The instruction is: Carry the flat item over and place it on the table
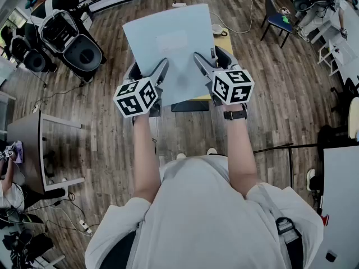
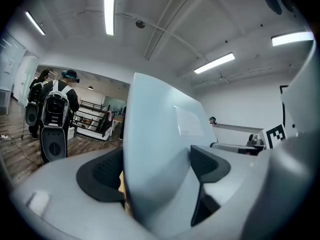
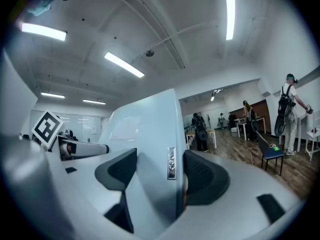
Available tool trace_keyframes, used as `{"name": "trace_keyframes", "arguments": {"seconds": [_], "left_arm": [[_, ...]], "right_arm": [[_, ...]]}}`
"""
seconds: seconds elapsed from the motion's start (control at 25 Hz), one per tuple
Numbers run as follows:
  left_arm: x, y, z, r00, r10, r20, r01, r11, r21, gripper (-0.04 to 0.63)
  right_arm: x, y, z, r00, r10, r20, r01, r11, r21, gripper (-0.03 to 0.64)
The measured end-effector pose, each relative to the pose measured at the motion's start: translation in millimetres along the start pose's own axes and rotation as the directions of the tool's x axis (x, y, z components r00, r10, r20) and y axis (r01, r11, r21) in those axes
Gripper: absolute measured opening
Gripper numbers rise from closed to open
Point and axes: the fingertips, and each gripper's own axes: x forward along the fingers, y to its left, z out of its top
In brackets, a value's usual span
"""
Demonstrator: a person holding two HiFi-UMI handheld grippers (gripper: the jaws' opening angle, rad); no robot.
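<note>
clamping the flat item (image 1: 168, 38) together, left hand-held gripper (image 1: 150, 72) and right hand-held gripper (image 1: 212, 58) split its weight, likely preventing tilt.

Ceiling strip lights (image 2: 109, 9) shine bright; fisheye edges go dark.

An open, lab-like workroom: wood floor (image 1: 106, 133), ceiling strip lights (image 2: 109, 9), a person in backpack gear (image 2: 56, 111) left of the left gripper (image 2: 155, 171), and a blue chair (image 3: 273, 155) right of the right gripper (image 3: 159, 176).
</note>
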Motion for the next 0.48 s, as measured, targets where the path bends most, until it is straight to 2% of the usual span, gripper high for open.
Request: {"name": "trace_keyframes", "arguments": {"seconds": [0.32, 0.48], "left_arm": [[-13, 40, 10, 0.999, 0.022, 0.028, -0.022, 1.0, 0.004, 0.426], [-18, 64, 5, 0.999, 0.028, 0.026, -0.027, 0.999, -0.033, 0.426]], "right_arm": [[31, 34, -1, 0.999, -0.005, 0.04, 0.005, 1.0, -0.008, 0.313], [45, 50, -9, 0.999, -0.019, 0.036, 0.02, 1.0, -0.005, 0.313]]}}
